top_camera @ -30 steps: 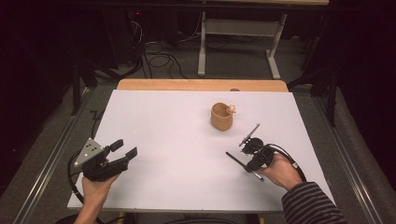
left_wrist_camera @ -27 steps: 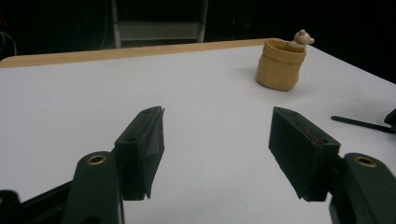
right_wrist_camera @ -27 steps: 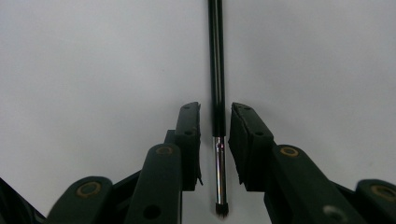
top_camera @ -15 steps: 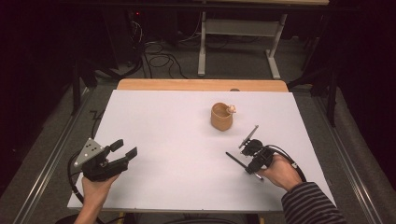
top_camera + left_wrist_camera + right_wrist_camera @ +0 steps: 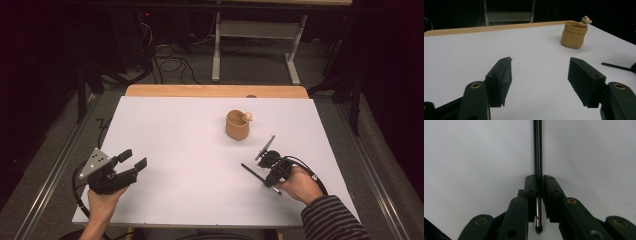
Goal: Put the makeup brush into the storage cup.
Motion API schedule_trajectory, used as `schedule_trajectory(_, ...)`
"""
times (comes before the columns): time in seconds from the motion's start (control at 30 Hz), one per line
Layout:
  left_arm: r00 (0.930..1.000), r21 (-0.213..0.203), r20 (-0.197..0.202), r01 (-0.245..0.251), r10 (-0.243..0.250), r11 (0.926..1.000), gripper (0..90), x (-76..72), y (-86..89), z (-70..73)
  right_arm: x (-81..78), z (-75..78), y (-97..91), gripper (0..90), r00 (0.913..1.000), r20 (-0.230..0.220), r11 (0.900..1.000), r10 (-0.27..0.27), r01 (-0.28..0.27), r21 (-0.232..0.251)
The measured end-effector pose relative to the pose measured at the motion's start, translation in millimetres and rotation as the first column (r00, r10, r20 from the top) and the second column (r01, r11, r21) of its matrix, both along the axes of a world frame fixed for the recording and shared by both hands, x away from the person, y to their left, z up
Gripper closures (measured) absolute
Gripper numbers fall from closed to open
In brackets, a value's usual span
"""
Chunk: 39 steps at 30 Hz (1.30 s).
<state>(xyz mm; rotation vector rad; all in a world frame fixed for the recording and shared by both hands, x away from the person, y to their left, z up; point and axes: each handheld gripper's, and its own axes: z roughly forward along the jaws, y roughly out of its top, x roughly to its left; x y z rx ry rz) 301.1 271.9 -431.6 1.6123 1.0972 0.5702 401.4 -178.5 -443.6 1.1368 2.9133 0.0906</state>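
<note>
A thin black rod (image 5: pixel 538 150) lies on the white table (image 5: pixel 190 145) at the front right. My right gripper (image 5: pixel 539 178) points down at it, and its jaws have just been closing, so both pads now press on the rod. From above, the right gripper (image 5: pixel 266 175) sits over the rod (image 5: pixel 250 171), whose end also reaches into the left gripper view (image 5: pixel 616 66). Near the table's front left, my left gripper (image 5: pixel 135 158) stands open and empty (image 5: pixel 540 60). A tan pouch-shaped cup (image 5: pixel 237 125) (image 5: pixel 574 35) holds a small bear figure (image 5: pixel 247 117) (image 5: pixel 585 21).
A wooden strip (image 5: pixel 215 91) runs along the table's far edge. Beyond it are the metal legs of a stand (image 5: pixel 250 30) and cables on the floor (image 5: pixel 170 62). White tabletop stretches between the two grippers.
</note>
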Motion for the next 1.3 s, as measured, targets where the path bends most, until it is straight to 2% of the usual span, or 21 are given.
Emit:
schedule_trajectory(0.23,1.0000,0.000,0.000,0.000,0.000,1.0000,36.2,0.0,-0.1,0.0,0.1,-0.7,0.0,84.2,0.9997,0.010,0.9997,0.023,-0.023,-0.005)
schedule_trajectory(0.33,1.0000,0.000,0.000,0.000,0.000,1.0000,36.2,-0.1,0.1,0.0,-1.2,-0.7,1.4,84.5,1.0000,0.004,1.0000,0.000,0.000,-0.009)
schedule_trajectory(0.5,1.0000,0.000,0.000,0.000,0.000,1.0000,36.2,-0.2,0.1,0.1,-1.8,-0.7,2.7,84.9,1.0000,0.006,0.9999,0.002,-0.001,-0.016)
schedule_trajectory(0.7,1.0000,0.000,0.000,0.000,0.000,1.0000,36.3,-0.3,0.1,0.1,-0.8,-0.9,3.4,85.3,0.9993,0.009,0.9989,0.036,-0.036,-0.030)
schedule_trajectory(1.03,1.0000,0.000,-0.001,0.001,-0.001,1.0000,36.3,-0.2,0.0,0.0,-2.9,-0.9,5.6,85.7,0.9991,0.018,0.9982,0.038,-0.037,-0.048)
schedule_trajectory(1.3,1.0000,0.003,-0.003,0.002,-0.002,1.0000,36.2,0.0,-0.1,-0.1,-3.4,-0.9,5.1,85.7,0.9984,0.025,0.9979,0.050,-0.049,-0.043)
